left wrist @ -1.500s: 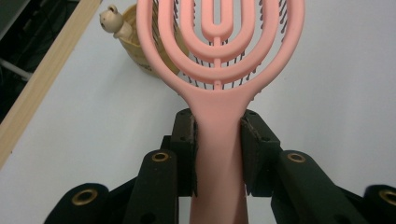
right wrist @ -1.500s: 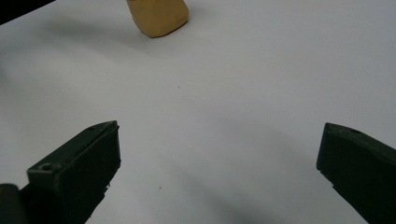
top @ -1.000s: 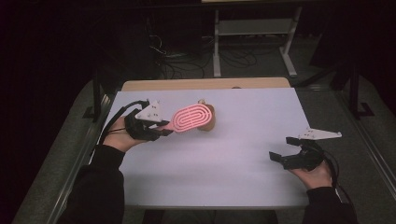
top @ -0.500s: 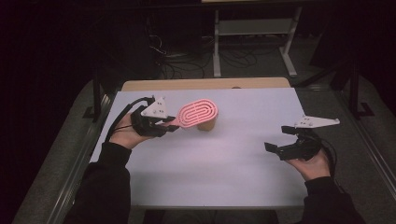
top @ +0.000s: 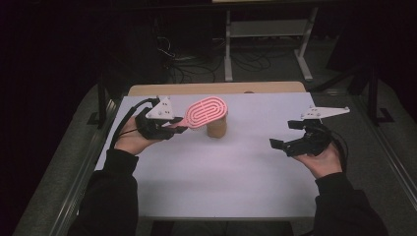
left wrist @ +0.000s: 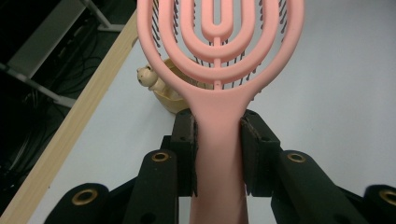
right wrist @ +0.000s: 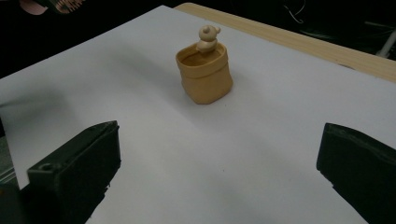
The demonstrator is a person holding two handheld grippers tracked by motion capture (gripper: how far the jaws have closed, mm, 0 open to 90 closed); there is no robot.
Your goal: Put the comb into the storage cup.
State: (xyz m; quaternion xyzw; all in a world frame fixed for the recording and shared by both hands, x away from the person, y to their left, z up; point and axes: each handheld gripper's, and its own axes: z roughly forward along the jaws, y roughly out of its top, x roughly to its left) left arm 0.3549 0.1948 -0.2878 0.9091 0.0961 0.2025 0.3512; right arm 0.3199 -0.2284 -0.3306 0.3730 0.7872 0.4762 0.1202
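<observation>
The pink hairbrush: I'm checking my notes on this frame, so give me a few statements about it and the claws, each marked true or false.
1. The left claw is shut on the pink hairbrush by its handle. True.
2. The hairbrush lies flat on the white table. False: it is held in the air.
3. The right claw stands open and empty. True.
4. The tan pot lies tipped over. False: it stands upright.

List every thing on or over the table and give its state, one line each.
Hairbrush: clamped by its handle, held in the air above the pot, bristles down.
Pot: upright on the table, open at the top, a small figure on its rim.
Left gripper: shut on the hairbrush handle.
Right gripper: open, holding nothing, above the table.
Table: white sheet lying flat.
</observation>
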